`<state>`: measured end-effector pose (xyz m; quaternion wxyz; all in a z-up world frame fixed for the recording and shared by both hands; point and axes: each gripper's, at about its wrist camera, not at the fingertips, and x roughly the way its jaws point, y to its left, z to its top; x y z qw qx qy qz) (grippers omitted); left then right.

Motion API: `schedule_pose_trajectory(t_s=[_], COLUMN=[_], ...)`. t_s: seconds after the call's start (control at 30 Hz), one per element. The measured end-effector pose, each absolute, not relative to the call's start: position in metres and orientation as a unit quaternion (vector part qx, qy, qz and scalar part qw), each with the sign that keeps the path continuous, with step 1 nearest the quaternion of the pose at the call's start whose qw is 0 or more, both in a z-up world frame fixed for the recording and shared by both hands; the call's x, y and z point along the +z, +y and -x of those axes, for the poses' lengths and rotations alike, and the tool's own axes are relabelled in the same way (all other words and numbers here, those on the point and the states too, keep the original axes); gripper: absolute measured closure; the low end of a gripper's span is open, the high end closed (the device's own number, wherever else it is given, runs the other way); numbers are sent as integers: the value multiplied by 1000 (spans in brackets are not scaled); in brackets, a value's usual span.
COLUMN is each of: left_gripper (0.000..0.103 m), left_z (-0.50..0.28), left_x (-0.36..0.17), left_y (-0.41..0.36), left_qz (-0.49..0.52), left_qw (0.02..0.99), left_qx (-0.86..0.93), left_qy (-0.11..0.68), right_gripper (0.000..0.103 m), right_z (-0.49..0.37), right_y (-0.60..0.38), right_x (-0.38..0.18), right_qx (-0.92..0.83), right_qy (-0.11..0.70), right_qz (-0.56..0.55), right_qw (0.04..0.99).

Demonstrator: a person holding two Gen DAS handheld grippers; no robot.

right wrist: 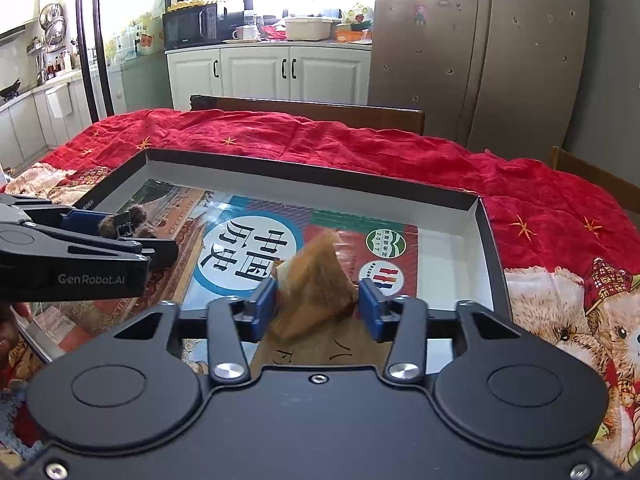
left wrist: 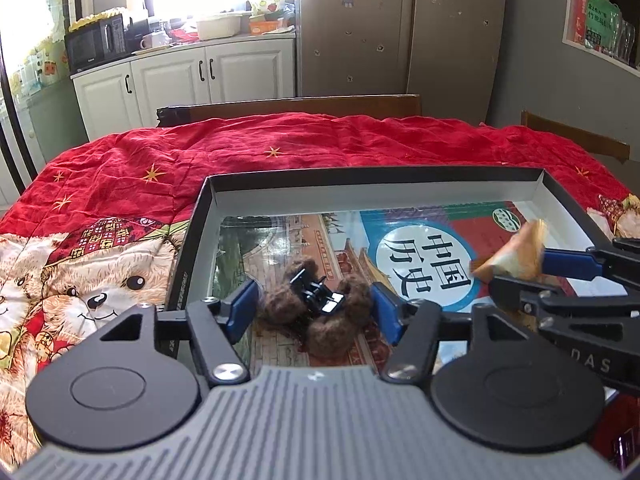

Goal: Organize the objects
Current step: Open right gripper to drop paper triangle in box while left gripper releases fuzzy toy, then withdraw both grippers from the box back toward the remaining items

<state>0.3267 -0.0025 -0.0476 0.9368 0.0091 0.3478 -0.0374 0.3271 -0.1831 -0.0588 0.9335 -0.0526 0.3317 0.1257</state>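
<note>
left gripper [left wrist: 314, 308] is clamping furry hair clip [left wrist: 320, 304] | right gripper [right wrist: 318, 308] is gripping wrapped snack [right wrist: 316, 284] | both are hanging over box [left wrist: 360, 190] | operator should be lowering each onto the book [left wrist: 420, 264] before releasing, well apart

Both grippers are black, each with 2 blue-padded fingers [left wrist: 242, 304] and silver screws. The left gripper [left wrist: 314, 306] has a grey ribbed housing; the right gripper [right wrist: 318, 304] has a smooth black one.
</note>
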Motion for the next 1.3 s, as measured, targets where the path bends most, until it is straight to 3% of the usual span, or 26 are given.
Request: schedule_pose_trajectory(t_s=[0.27,1.3], left_gripper=[15,10], left_z=[-316,-226], left_x=[-38,19], left_y=[-3,6], left_qz=[-19,-28], left_qw=[944,960], left_qx=[-28,-27], left_qy=[329,278], right_gripper=[57,56], right_z=[-321,-218], right_y=[-183,-213], right_x=[-55,9], right_qx=[127,140], right_qy=[329,283], right_qz=[48,51], right_qw=[934,947])
